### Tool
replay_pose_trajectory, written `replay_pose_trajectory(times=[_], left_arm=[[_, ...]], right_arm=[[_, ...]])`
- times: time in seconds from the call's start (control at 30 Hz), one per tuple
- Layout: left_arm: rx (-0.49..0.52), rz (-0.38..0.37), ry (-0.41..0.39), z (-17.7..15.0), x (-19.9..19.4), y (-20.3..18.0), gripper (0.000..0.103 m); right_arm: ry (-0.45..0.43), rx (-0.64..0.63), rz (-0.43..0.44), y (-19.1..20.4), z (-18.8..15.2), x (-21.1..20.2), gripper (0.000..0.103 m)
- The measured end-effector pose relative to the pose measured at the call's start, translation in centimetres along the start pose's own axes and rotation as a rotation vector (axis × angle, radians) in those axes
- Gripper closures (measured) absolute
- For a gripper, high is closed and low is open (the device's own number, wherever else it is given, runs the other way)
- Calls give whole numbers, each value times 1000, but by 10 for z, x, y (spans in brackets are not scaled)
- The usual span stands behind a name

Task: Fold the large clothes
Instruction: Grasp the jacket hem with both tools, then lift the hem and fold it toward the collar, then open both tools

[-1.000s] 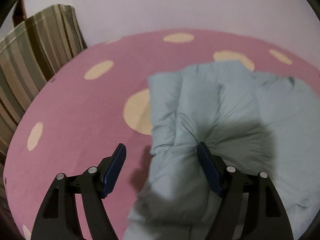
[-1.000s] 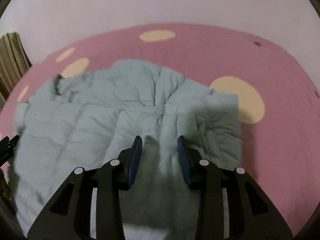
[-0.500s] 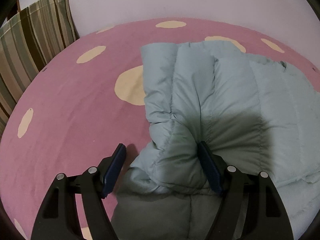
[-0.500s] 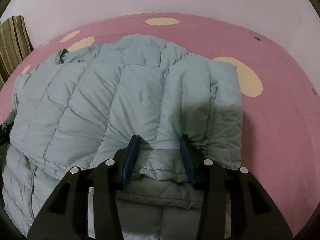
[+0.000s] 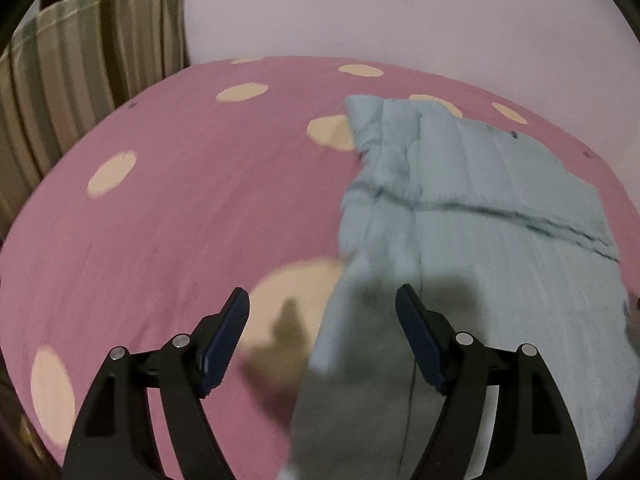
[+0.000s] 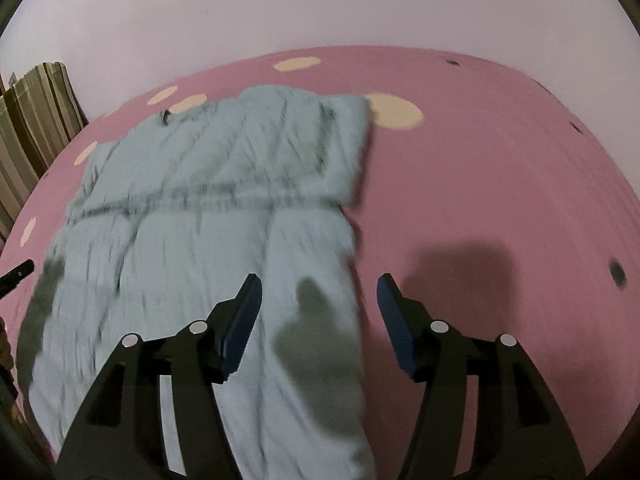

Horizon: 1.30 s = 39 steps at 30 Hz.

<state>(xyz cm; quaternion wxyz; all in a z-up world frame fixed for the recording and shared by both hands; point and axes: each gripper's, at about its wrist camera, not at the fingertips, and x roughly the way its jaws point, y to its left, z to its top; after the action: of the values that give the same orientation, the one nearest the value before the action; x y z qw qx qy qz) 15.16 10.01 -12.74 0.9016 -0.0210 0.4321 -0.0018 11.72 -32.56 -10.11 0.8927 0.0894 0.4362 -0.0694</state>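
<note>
A pale blue quilted jacket (image 5: 480,208) lies folded on the pink bed cover (image 5: 180,220), its upper half laid over the lower with a seam-like edge across the middle. My left gripper (image 5: 322,300) hovers open above the jacket's left edge, gripping nothing. In the right wrist view the jacket (image 6: 208,200) fills the left and centre. My right gripper (image 6: 318,284) hangs over its right edge, jaws opening, pads clear of the cloth. The left gripper's fingertip (image 6: 18,274) peeks in at the far left edge.
The pink cover has cream dots (image 5: 112,174) and runs back to a pale wall (image 5: 400,12). A striped cushion (image 5: 80,80) stands at the far left, also seen as a striped cushion (image 6: 32,120) in the right wrist view. Bare cover lies right of the jacket (image 6: 500,200).
Both grippers have drawn back toward me from the jacket. The right jaws, earlier closed on the folded edge, have let go and widened. The jacket now lies farther off, folded flat.
</note>
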Motion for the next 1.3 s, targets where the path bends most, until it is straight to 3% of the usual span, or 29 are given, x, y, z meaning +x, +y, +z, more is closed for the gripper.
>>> replay_pose_trajectory(times=[0.17,0.23,0.5,0.6,0.7,0.77,0.8,0.87,0.97,1.07,1.3], left_arm=[[-39,-41,37,-51,-28,20,28],[-43,-50,56,-69,-34,24,28],[-97,-119,85,-102,-40,33,28],[-88,-138,82,-105,-43,31,29],[-80,-171,87,-107,-46,29,40],[-76,-187,85,-109,-48,27,53],[-76,-194,86,-109,-48,26,57],[-77,-194,81,-110,-49,25,73],[-57,-198,59,-111,-55,21,88],[-38,-190,21,-110,-67,17,95],[-99,-215,-67,-92,-102,26,96]], right_arm=[[42,16,7,-12,-54,-27,42],[51,12,10,-12,-68,-33,36],[79,10,28,-8,-109,-37,34],[81,-6,40,-2,-112,-40,46],[84,-19,49,2,-115,-43,60],[85,-14,69,4,-117,-45,79],[84,-11,76,4,-117,-46,82],[84,-8,92,6,-119,-47,91],[75,-10,113,9,-120,-51,96],[54,-6,131,10,-120,-60,97],[-15,29,214,3,-105,-91,98]])
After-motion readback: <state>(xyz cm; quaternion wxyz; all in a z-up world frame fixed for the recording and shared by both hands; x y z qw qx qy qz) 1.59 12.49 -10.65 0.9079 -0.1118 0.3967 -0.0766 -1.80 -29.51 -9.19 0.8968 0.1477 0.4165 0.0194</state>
